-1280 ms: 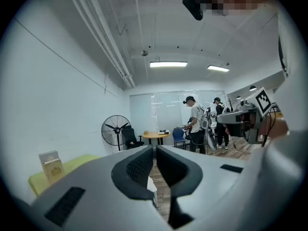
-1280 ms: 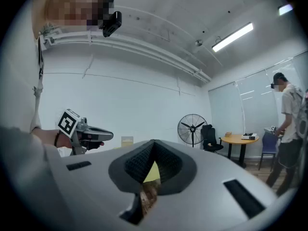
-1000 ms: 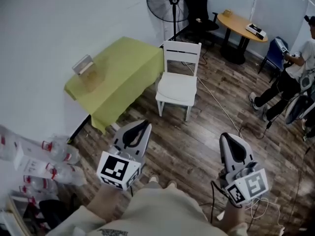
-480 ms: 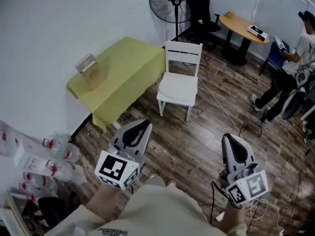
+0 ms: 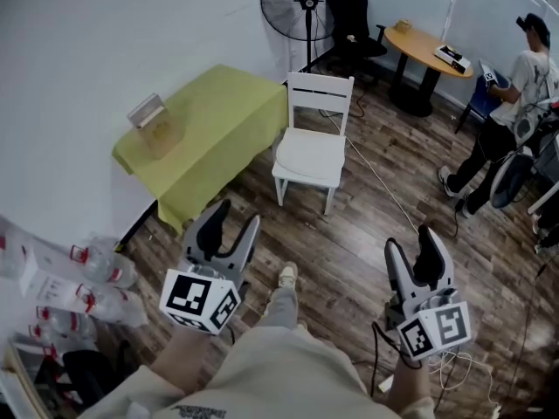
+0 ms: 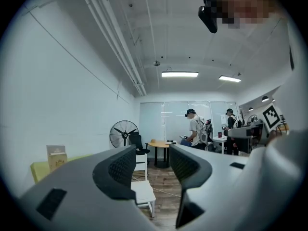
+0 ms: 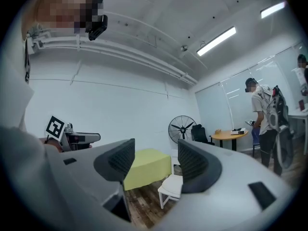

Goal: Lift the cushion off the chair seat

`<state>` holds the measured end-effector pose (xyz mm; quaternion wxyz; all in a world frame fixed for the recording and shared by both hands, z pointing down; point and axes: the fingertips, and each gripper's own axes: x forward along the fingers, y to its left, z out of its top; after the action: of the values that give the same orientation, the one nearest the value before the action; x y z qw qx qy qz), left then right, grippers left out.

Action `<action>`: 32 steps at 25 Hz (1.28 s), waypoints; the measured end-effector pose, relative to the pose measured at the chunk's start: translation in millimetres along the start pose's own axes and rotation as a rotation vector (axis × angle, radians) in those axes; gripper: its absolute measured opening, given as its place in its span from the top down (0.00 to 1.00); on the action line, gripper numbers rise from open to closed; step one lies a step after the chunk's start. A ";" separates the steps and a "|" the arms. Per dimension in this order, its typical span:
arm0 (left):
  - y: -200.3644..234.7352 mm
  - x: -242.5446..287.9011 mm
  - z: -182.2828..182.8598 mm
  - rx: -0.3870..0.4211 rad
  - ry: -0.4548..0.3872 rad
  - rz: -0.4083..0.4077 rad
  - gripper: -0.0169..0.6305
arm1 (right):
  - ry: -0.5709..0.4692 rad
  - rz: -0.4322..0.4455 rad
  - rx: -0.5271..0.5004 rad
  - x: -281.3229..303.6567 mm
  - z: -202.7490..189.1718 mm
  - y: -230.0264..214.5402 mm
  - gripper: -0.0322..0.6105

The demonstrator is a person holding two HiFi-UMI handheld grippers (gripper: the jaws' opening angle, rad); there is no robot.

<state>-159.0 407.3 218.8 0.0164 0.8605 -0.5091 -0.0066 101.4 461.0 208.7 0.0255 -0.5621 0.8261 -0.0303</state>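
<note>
A white chair [image 5: 320, 94] stands on the wood floor beside a table, with a white cushion [image 5: 311, 154] flat on its seat. Both grippers are held low and near me, well short of the chair. My left gripper [image 5: 236, 219] has just been opening; its jaws stand apart with nothing between them. My right gripper [image 5: 412, 244] has also just been opening and is empty. In the left gripper view the chair [image 6: 143, 190] shows far off between the jaws of the left gripper [image 6: 153, 160]. In the right gripper view the chair [image 7: 172, 186] shows small beyond the right gripper [image 7: 156, 158].
A table under a yellow-green cloth [image 5: 210, 129] stands left of the chair. Behind it are a floor fan [image 5: 306, 3] and a round wooden table [image 5: 428, 46]. A person [image 5: 507, 120] stands at right. Bottles [image 5: 87, 278] lie at left, and a cable [image 5: 384, 182] crosses the floor.
Both grippers' jaws were shut in the earlier frames and now stand apart. My shoe has come into view between the grippers. The person at the right has shifted.
</note>
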 end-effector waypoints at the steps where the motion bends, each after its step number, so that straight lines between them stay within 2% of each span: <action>1: -1.0 3.4 -0.7 0.001 0.000 -0.006 0.65 | 0.010 0.001 0.000 1.4 -2.2 -2.1 0.52; 6: -1.5 24.3 -0.5 0.011 0.003 -0.029 0.65 | 0.040 -0.002 0.001 16.7 -7.6 -13.0 0.52; 14: 18.4 72.2 -14.1 0.012 0.053 -0.041 0.65 | 0.077 0.026 0.007 67.7 -21.4 -29.5 0.52; 26: 88.6 196.2 -27.7 0.028 0.142 -0.053 0.65 | 0.157 0.001 0.046 198.9 -36.7 -81.4 0.52; 32: 130.9 260.4 -46.4 0.031 0.199 -0.078 0.65 | 0.202 -0.021 0.072 269.9 -51.8 -101.4 0.52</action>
<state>-146.9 117.1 271.2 0.0535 0.8763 -0.4709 0.0863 92.5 173.9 266.1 -0.0377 -0.5636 0.8169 -0.1168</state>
